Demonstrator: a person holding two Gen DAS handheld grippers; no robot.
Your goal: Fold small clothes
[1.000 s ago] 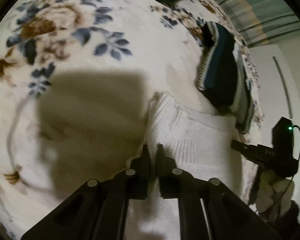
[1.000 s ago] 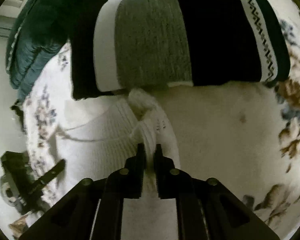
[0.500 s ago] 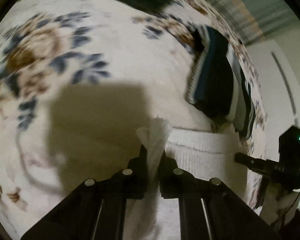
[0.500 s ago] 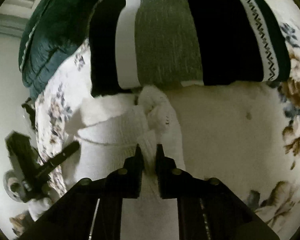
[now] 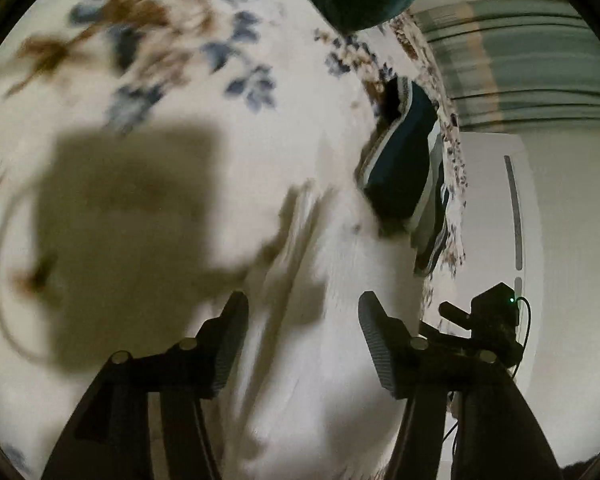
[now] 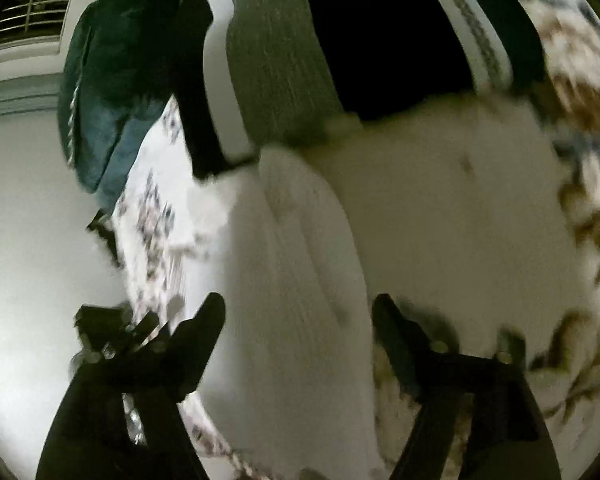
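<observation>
We see the left gripper (image 5: 302, 316) with jaws spread wide, nothing between them; the right gripper (image 6: 298, 322) likewise spread and empty. The white knit garment (image 6: 300, 300) lies flat on the floral bed blanket (image 5: 148, 80), below both grippers, its far edge touching a folded striped dark sweater (image 6: 340, 40). Both views blurred.

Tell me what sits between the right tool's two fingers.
In the right wrist view, the white knit garment lies in the gap of the open right tool; neither finger clamps it.
</observation>
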